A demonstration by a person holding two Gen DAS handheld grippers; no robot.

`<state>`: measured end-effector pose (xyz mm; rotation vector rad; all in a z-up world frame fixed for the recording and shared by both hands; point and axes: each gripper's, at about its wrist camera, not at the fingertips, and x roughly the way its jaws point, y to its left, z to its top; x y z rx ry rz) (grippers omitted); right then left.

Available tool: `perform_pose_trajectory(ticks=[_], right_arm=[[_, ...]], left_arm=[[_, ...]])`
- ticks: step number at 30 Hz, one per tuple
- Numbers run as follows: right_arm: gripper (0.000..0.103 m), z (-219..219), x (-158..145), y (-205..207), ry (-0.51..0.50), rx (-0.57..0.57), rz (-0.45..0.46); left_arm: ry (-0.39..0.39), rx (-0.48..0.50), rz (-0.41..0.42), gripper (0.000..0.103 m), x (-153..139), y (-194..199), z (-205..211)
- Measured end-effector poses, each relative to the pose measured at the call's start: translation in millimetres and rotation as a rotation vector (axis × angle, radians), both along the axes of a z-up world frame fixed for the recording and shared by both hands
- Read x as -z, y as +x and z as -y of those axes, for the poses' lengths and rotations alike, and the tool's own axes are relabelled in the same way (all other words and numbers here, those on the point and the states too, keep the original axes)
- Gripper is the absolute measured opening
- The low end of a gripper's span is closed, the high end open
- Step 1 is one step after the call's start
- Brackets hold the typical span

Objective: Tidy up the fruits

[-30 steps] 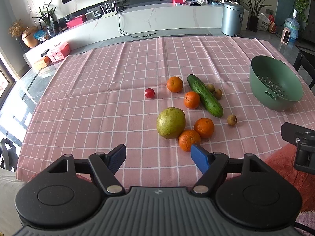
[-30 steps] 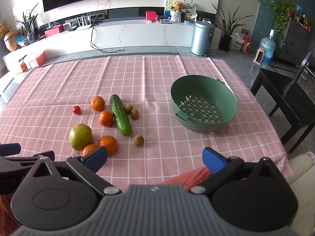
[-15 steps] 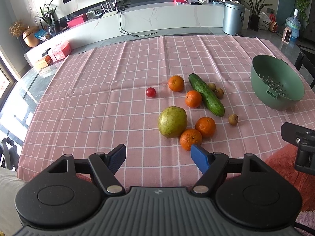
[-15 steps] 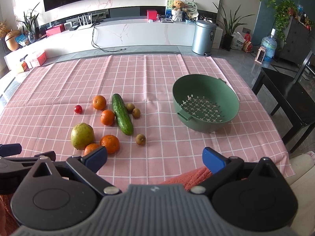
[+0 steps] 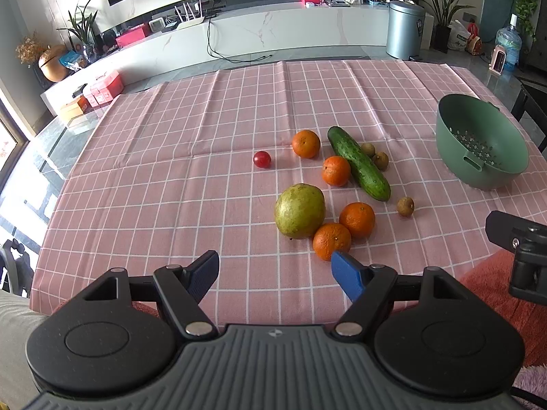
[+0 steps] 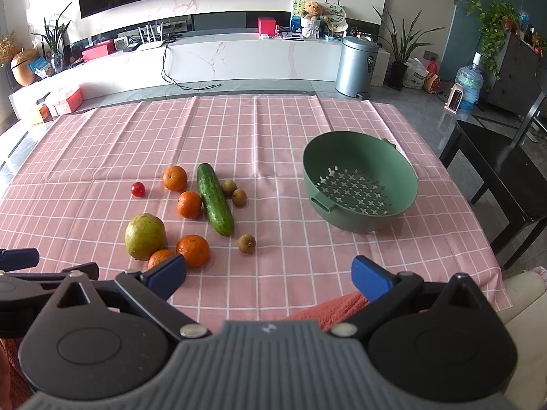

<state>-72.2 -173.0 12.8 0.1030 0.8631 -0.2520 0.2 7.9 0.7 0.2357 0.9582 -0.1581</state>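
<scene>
Orange tangerine (image 5: 331, 241) just beyond wide-spread left claw (image 5: 275, 270)

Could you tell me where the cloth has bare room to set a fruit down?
Bare cloth lies between the cucumber and the green colander, and left of the cherry tomato. It is crowded around the pear and the oranges.

From the right wrist, the right claw's (image 6: 268, 275) left finger (image 6: 167, 273) covers the lower part of the nearest orange (image 6: 158, 257). From the left wrist, the left claw's (image 5: 275, 266) right finger (image 5: 345, 268) overlaps the near edge of that orange (image 5: 331, 240). The right claw (image 5: 523, 249) is cut off by the right edge there. Past the colander (image 6: 360, 184), the bench's (image 6: 273, 126) far rim hides the floor behind it.
</scene>
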Motion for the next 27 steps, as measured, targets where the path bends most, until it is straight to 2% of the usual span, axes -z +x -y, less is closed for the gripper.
perform_pose_trajectory(ticks=[7, 13, 16, 18, 20, 21, 22, 23, 25, 27], right_arm=[[0.099, 0.4, 0.6, 1.0, -0.002, -0.005, 0.009], [0.099, 7.1, 8.7, -2.9, 0.032, -0.031, 0.112], [0.099, 7.7, 14.9, -2.9, 0.056, -0.083, 0.17], [0.097, 6.5, 19.1, 4.6, 0.064, -0.12, 0.176], [0.081, 6.9, 24.3, 13.9, 0.079, -0.15, 0.169], [0.068, 7.6, 27.6, 19.8, 0.088, -0.157, 0.157], [0.061, 8.4, 31.0, 26.1, 0.098, -0.162, 0.142], [0.057, 9.2, 35.1, 32.9, 0.108, -0.169, 0.129], [0.041, 9.3, 44.2, 47.0, 0.131, -0.202, 0.11], [0.039, 10.0, 52.9, 61.8, 0.16, -0.228, 0.091]], left_arm=[[-0.016, -0.001, -0.017, 0.088, 1.4, 2.7, -0.8], [-0.019, 0.025, -0.017, 0.087, 4.1, 7.8, 0.3], [-0.006, 0.041, -0.018, 0.08, 8.2, 13.8, 1.7], [-0.022, 0.046, -0.025, 0.074, 10.7, 19.5, 0.8], [-0.046, 0.053, -0.036, 0.066, 13.5, 26.4, -1.6], [-0.058, 0.057, -0.036, 0.059, 14.9, 30.0, -3.4], [-0.064, 0.061, -0.028, 0.055, 16.6, 33.6, -4.5], [-0.058, 0.059, -0.022, 0.054, 18.5, 37.8, -4.7], [-0.04, 0.038, -0.009, 0.054, 22.7, 48.3, -5.1], [-0.046, 0.047, -0.031, 0.055, 27.6, 61.7, -5.4]])
